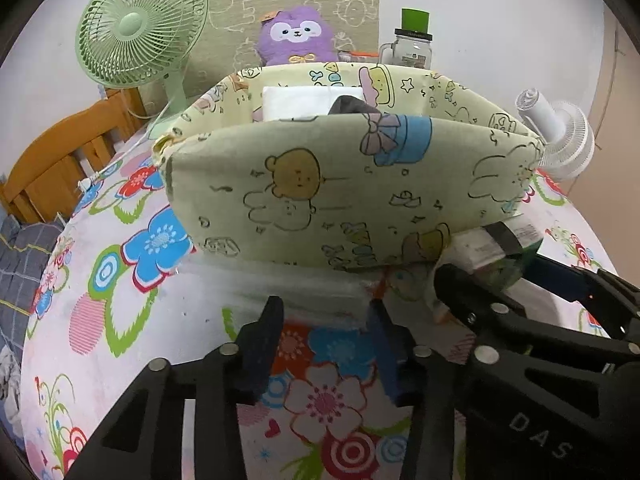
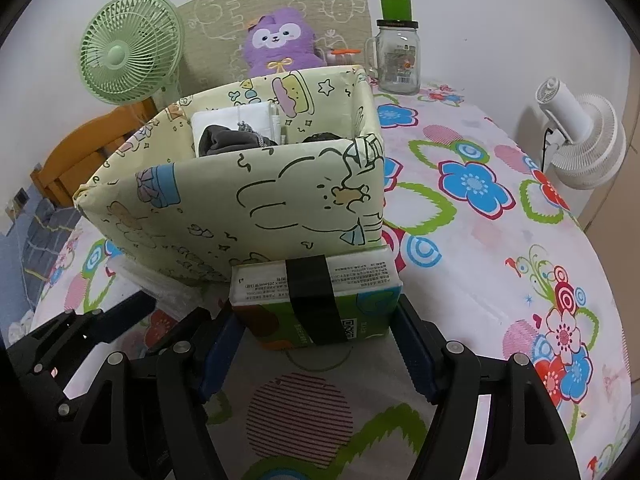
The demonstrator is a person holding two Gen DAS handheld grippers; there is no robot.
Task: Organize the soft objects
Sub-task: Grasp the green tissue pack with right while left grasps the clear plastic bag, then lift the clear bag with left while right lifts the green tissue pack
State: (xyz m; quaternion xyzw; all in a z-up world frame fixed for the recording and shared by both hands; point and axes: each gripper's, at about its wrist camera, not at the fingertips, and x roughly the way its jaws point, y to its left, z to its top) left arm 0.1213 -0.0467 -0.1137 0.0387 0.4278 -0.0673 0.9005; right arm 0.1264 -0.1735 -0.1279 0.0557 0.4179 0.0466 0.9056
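Right now the right tool (image 2: 316, 344) is clamped across the ends of the green-and-white tissue pack with a black band (image 2: 316, 296), long axis crosswise, touching the pale-yellow cartoon-print fabric bin (image 2: 256, 208) directly ahead; the left tool (image 1: 320, 344) hangs half-spread, empty.

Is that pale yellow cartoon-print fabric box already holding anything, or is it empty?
Not empty. The pale yellow cartoon-print fabric box is open-topped, and folded white cloth and a dark grey garment show above its front wall.
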